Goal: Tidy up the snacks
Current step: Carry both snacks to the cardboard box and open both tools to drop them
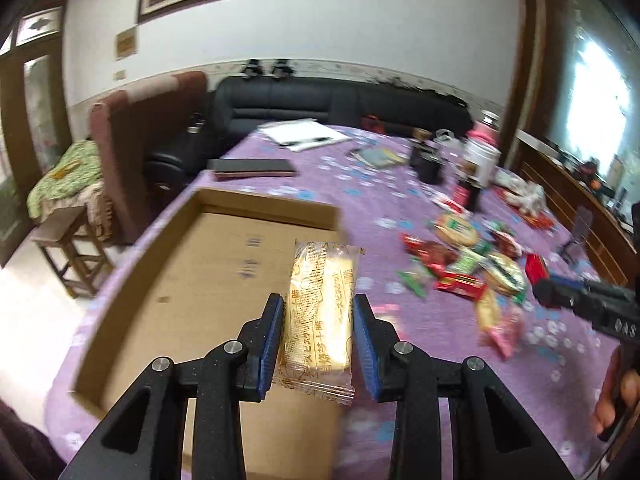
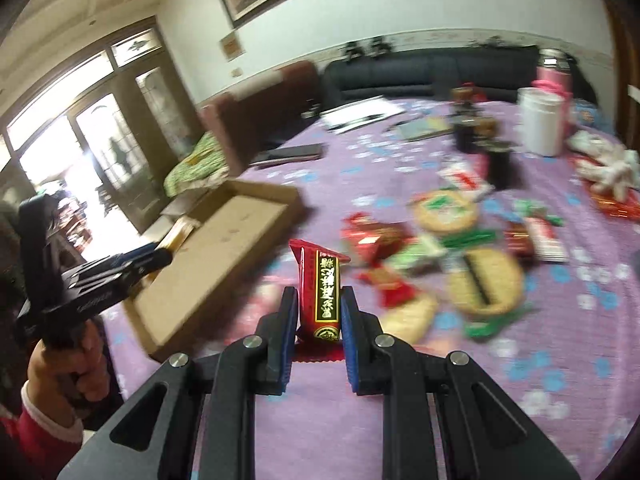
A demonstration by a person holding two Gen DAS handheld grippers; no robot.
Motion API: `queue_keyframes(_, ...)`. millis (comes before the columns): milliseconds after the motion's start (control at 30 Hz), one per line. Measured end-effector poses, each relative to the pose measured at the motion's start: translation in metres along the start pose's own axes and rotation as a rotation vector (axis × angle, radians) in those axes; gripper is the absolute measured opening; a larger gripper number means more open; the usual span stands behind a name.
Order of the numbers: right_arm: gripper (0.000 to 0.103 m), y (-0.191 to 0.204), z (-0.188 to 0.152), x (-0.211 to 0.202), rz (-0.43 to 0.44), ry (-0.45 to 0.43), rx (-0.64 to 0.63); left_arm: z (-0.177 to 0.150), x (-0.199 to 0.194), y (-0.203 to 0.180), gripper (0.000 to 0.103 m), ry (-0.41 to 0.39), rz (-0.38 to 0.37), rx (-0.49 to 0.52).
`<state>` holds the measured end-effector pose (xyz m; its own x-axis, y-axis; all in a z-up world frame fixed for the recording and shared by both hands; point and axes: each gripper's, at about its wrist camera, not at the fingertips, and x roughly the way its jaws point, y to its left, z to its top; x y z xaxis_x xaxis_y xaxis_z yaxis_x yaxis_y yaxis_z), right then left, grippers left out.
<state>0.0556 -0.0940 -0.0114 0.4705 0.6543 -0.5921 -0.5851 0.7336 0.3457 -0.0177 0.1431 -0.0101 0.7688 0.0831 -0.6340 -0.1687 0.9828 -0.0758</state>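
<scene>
I am clenching my left tool (image 1: 316,340) on a yellow biscuit packet (image 1: 320,316) above the cardboard box (image 1: 192,280); my right tool (image 2: 320,332) is gripping a red snack packet (image 2: 320,292) beside that box.

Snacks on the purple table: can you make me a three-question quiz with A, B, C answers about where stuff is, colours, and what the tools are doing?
1. Where is the cardboard tray?
A. on the purple tablecloth
B. on the sofa
C. on the stool

2. What colour is the wrapper in the right tool?
A. blue
B. red
C. white

3. What is the left tool doing?
A. hanging open with nothing
B. holding a yellow biscuit pack
C. gripping a cup

Answers: 1 A, the tray's walls rest on the tablecloth; 2 B, the red snack sits between its pads; 3 B, the yellow biscuit pack fills its gap.
</scene>
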Motion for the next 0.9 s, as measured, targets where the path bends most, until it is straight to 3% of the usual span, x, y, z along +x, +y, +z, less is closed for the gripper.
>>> queue_keyframes(133,0.020,0.042,0.001,0.027,0.087,0.032,-0.036,-0.004,-0.007,0.046,0.037,-0.007,0.093,-0.054)
queue_keyframes(400,0.020,0.137,-0.002,0.088,0.213,0.124,-0.150,-0.022,-0.002,0.104,0.037,0.030,0.179,-0.119)
queue_keyframes(600,0.020,0.173,-0.016,0.124,0.197,0.198,-0.192,-0.027,0.011,0.104,0.037,0.053,0.180,-0.086)
queue_keyframes(900,0.020,0.179,-0.027,0.141,0.146,0.241,-0.225,-0.032,0.025,0.108,0.037,0.086,0.168,-0.072)
